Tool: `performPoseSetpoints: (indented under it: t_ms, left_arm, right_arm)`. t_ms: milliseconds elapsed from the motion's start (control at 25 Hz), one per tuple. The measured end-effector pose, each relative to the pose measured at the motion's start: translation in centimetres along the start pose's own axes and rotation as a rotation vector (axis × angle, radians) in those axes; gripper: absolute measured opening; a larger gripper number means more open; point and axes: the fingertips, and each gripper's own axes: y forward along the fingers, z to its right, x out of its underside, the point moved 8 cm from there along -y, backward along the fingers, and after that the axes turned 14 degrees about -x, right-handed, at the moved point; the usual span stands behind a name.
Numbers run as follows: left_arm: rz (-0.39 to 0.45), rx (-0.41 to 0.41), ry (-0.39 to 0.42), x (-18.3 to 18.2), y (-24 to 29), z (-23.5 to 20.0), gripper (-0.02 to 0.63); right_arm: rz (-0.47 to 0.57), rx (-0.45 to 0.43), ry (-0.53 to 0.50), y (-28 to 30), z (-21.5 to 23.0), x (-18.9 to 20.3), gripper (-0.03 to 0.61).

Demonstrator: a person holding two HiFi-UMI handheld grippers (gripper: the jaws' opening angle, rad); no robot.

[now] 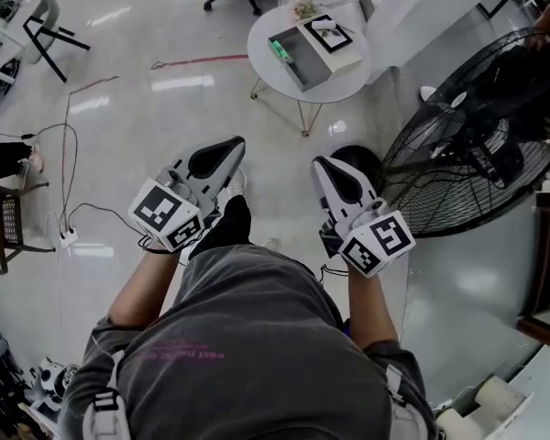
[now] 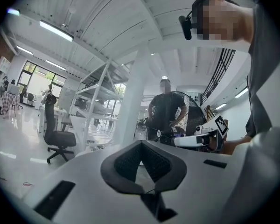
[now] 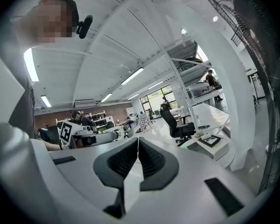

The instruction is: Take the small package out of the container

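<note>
2 cube markers: L gripper [image 1: 222,154], R gripper [image 1: 330,172] | shirt [image 1: 247,337] print illegible

Glossy floor [image 1: 147,53], black wire-metal fan [image 1: 477,145]

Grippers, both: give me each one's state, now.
Left gripper: claw closed, holding nothing.
Right gripper: claw closed, holding nothing.
</note>
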Motion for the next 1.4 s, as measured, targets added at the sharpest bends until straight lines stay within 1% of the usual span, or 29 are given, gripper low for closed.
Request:
performPoseSetpoints:
  t_ms: [360, 760, 880, 1040, 1200, 1400]
  left_arm:
    - [-0.047, 0.036, -0.019, -1.5, 7.6, -8.7, 0.015]
    - [-0.094, 0.081, -0.048, -3.2, 14.0, -17.4, 0.015]
    - [-0.108, 0.096, -0.052, -2.9, 15.8, -19.4, 0.014]
    - [-0.129, 0.118, -0.034, -2.4, 18.5, -21.6, 0.015]
    - [-0.135, 0.141, -0.019, -2.5, 20.7, -23.3, 0.014]
    - [-0.152, 0.149, 0.000, -2.2, 23.4, -24.9, 0.014]
  right_arm:
    - [-0.018, 0.051, 0.043, 8.2, 7.1, -1.9, 0.021]
    - [-0.051, 0.110, 0.075, 16.5, 12.7, -4.5, 0.021]
    - [-0.058, 0.131, 0.078, 18.0, 14.3, -4.6, 0.021]
    - [-0.060, 0.167, 0.082, 19.7, 16.7, -4.6, 0.021]
    - [-0.069, 0.200, 0.097, 21.1, 18.5, -4.9, 0.021]
    - [-0.073, 0.223, 0.103, 22.1, 21.1, -5.3, 0.021]
